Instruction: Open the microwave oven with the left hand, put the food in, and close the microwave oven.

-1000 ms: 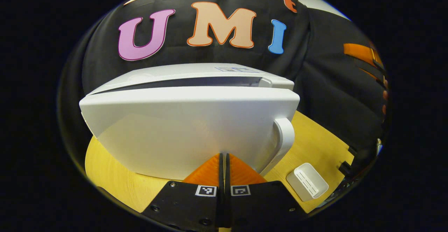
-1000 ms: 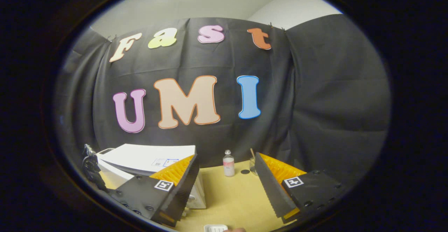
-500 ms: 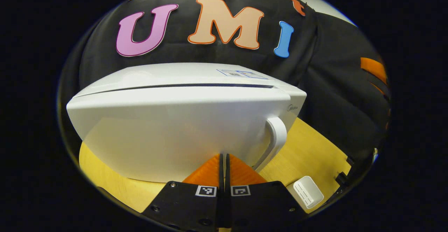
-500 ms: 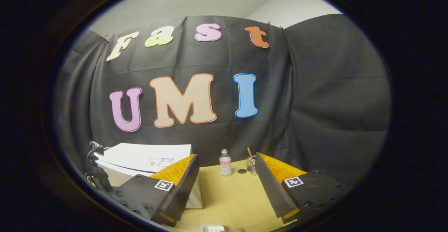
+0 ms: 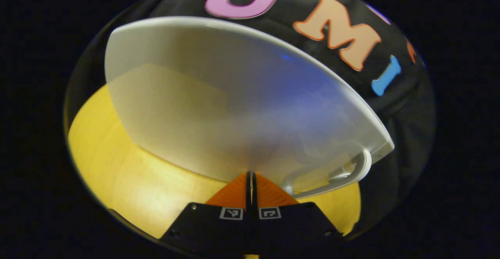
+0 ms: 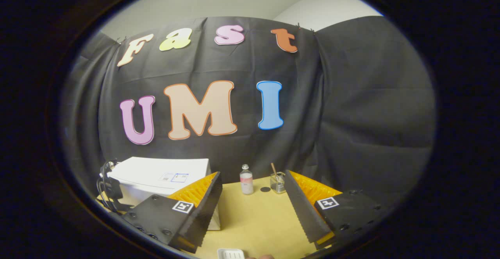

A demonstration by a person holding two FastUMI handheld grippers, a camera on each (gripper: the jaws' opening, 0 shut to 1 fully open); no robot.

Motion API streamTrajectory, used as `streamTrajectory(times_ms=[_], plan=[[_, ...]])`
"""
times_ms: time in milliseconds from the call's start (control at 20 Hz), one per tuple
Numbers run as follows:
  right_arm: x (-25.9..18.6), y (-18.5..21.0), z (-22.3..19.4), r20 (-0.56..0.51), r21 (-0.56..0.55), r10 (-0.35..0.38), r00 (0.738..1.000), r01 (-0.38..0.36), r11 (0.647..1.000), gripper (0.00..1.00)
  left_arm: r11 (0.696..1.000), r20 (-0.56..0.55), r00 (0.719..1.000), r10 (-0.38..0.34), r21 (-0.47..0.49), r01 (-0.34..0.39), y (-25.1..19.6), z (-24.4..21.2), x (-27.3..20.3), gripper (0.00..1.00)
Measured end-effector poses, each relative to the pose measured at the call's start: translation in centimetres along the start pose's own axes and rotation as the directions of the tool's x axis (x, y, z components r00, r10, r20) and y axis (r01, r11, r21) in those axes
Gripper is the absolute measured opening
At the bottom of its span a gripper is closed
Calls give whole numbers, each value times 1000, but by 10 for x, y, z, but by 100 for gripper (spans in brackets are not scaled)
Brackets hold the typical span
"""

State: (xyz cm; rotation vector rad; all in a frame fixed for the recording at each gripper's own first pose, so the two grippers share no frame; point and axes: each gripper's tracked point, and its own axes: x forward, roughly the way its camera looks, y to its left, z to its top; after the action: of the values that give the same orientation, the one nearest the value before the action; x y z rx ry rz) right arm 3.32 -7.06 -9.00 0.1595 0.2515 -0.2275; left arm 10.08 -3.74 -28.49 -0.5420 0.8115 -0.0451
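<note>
The microwave oven (image 5: 234, 99) is seen close up in the left gripper view as a broad white door face, blurred and tilted, standing on the yellow wooden table (image 5: 129, 181). Its curved door handle (image 5: 351, 173) lies low and to the right of the left gripper (image 5: 251, 183), near the door's right edge, with its long axis running along that edge. The left gripper's fingers are closed together, with only a hairline slit between them and nothing held; their tips are set just before the lower part of the door, and whether they touch it cannot be told.

In the right gripper view the microwave oven (image 6: 156, 175) is seen as a white box at the left of the table (image 6: 258, 220), partly behind that gripper's own left finger. From this view no gap at the door can be made out, so the door is judged shut, though the food's whereabouts cannot be confirmed.

The coming move is judged to turn on the handle's offset: it is nearer the left gripper than the right gripper (image 6: 254, 208), and a shift to the right would be needed before it could be hooked or grasped.

The right gripper is held wide open and empty, level and facing the back of the booth, well apart from the oven. A small white tray (image 6: 230, 254) is seen at the bottom edge, and a small bottle (image 6: 246, 179) and a glass jar (image 6: 277, 182) with a stick stand at the back of the table.
</note>
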Motion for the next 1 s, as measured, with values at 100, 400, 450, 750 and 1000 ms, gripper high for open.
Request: streamTrajectory(times_ms=[100, 400, 450, 750, 1000], plan=[[-4, -3, 0, -8, 12, -1, 1000, 1, 1000, 88, 999, -6, 1000, -1, 38, 1, 2, 0, -11, 0], [-1, -2, -3, -16, 41, 1, 1000, 0, 999, 87, 947, 210, 973, -90, 322, 18, -29, 54, -63, 1], [-1, -1, -2, -11, 46, 5, 1000, -4, 999, 87, 929, 251, 961, -115, 370, 15, -38, 65, -76, 1], [4, 32, -2, -6, 65, 65, 998, -65, 996, 87, 843, 434, 869, -236, 536, -39, -72, 119, -161, 0], [1, 63, 2, -2, 59, 134, 991, -134, 989, 87, 817, 549, 780, -300, 570, -87, -80, 159, -223, 0]])
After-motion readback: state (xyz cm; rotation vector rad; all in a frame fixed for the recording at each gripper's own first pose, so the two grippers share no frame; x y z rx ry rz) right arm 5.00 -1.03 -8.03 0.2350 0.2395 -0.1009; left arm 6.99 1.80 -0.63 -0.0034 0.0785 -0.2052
